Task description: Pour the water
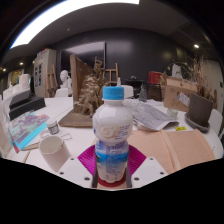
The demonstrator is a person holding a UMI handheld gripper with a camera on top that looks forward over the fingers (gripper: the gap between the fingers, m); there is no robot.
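A clear plastic water bottle (112,135) with a blue cap and a white-and-blue label stands upright between my fingers. My gripper (112,165) is shut on the bottle, with the magenta pads (89,158) pressing its lower body from both sides. A white paper cup (53,151) stands on the white table (75,135) to the left of the bottle, just beyond the left finger. The bottle's base is hidden by the gripper.
A wooden model (88,95) sits on a board behind the bottle. Papers (150,115) lie to the right, and a brown cardboard sheet (180,148) lies at the near right. Cluttered items (30,125) crowd the left side. Boxes and shelves (180,85) stand at the back.
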